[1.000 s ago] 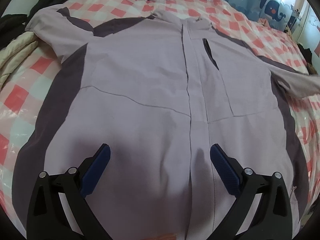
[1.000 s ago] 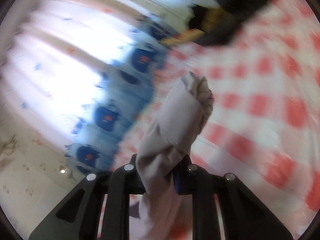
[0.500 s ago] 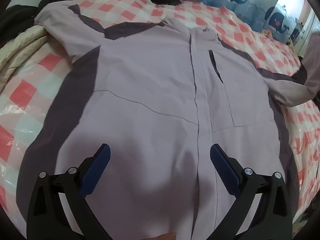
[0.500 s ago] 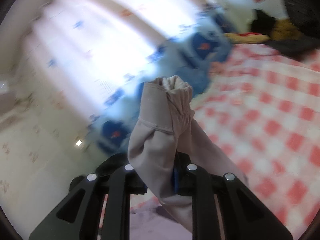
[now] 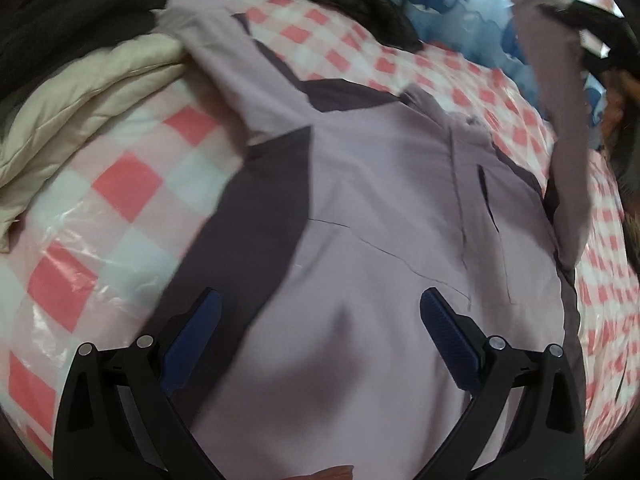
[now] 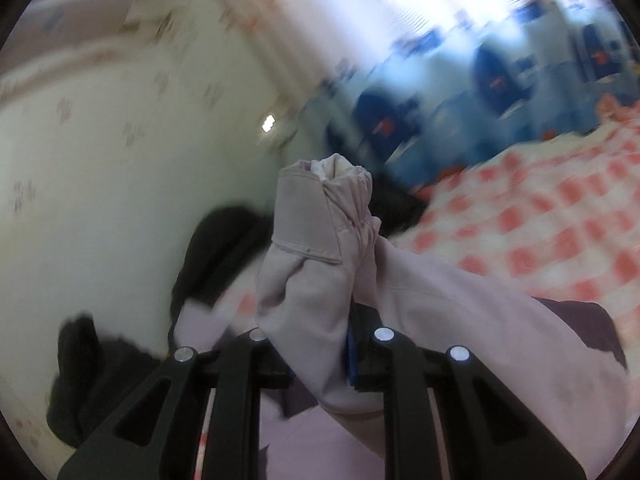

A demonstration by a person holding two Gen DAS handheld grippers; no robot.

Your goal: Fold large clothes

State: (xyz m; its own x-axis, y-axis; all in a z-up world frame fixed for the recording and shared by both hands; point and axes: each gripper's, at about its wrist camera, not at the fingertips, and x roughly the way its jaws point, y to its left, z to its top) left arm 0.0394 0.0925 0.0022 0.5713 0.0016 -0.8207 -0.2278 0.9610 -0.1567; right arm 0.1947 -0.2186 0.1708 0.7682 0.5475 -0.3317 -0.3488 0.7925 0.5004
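A lilac jacket (image 5: 372,184) with dark grey side and shoulder panels lies front-up and spread flat on a bed covered by a red-and-white checked sheet (image 5: 120,196), its closed front placket running up the middle and a slit chest pocket (image 5: 486,196) just to the right of the placket in the left wrist view. The left claw (image 5: 320,312) hovers over the lower body of the jacket with its blue-padded jaws spread wide and nothing between them; the left pad (image 5: 196,328) lies above the dark side panel, the right pad (image 5: 444,328) above the lilac front. One sleeve (image 5: 568,152) is lifted off the bed at the right edge of the same view and rises steeply to the right claw (image 5: 576,20), seen there only as a blurred dark shape at the top right corner. In the right wrist view the right claw (image 6: 316,352) is clamped fully onto the sleeve cuff (image 6: 320,240), which stands bunched and upright between the jaws, the gathered cuff opening uppermost, while the remainder of the sleeve trails down to the right toward the jacket body. A cream quilt (image 5: 80,92) lies folded at the left edge of the bed, touching the other sleeve (image 5: 216,44), with dark clothing (image 5: 80,12) heaped behind it. A blue patterned curtain (image 6: 500,92) hangs beyond the bed.
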